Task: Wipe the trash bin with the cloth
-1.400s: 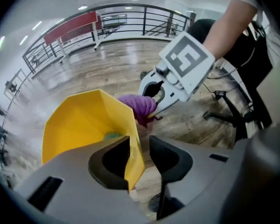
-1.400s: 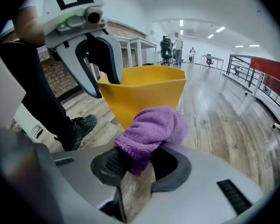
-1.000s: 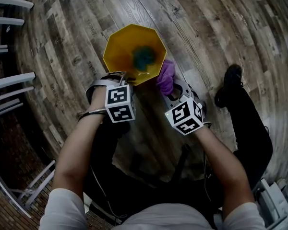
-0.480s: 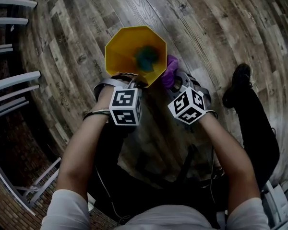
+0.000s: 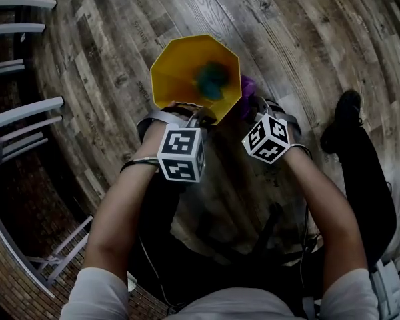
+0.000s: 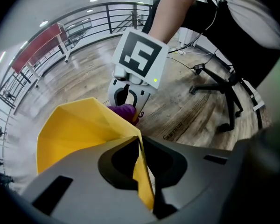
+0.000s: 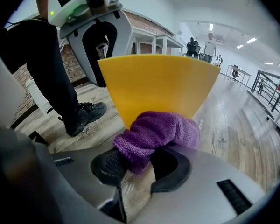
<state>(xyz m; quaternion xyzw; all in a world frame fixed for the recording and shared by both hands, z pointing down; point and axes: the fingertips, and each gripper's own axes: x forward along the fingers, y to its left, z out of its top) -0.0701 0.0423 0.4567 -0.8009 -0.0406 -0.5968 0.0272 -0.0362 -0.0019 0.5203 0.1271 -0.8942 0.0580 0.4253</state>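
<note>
A yellow eight-sided trash bin stands on the wooden floor, with something blue-green at its bottom. My left gripper is shut on the bin's near rim; in the left gripper view the yellow wall runs between the jaws of the left gripper. My right gripper is shut on a purple cloth at the bin's right outer side. In the right gripper view the cloth bulges out of the right gripper against the yellow wall.
A black shoe and trouser leg stand on the floor to the right. Metal railings line the left edge. An office chair base sits behind me. Several people stand far off in the hall.
My right gripper has gone down beside the bin, so less of the purple cloth shows past it. The left gripper stays at the near rim.
</note>
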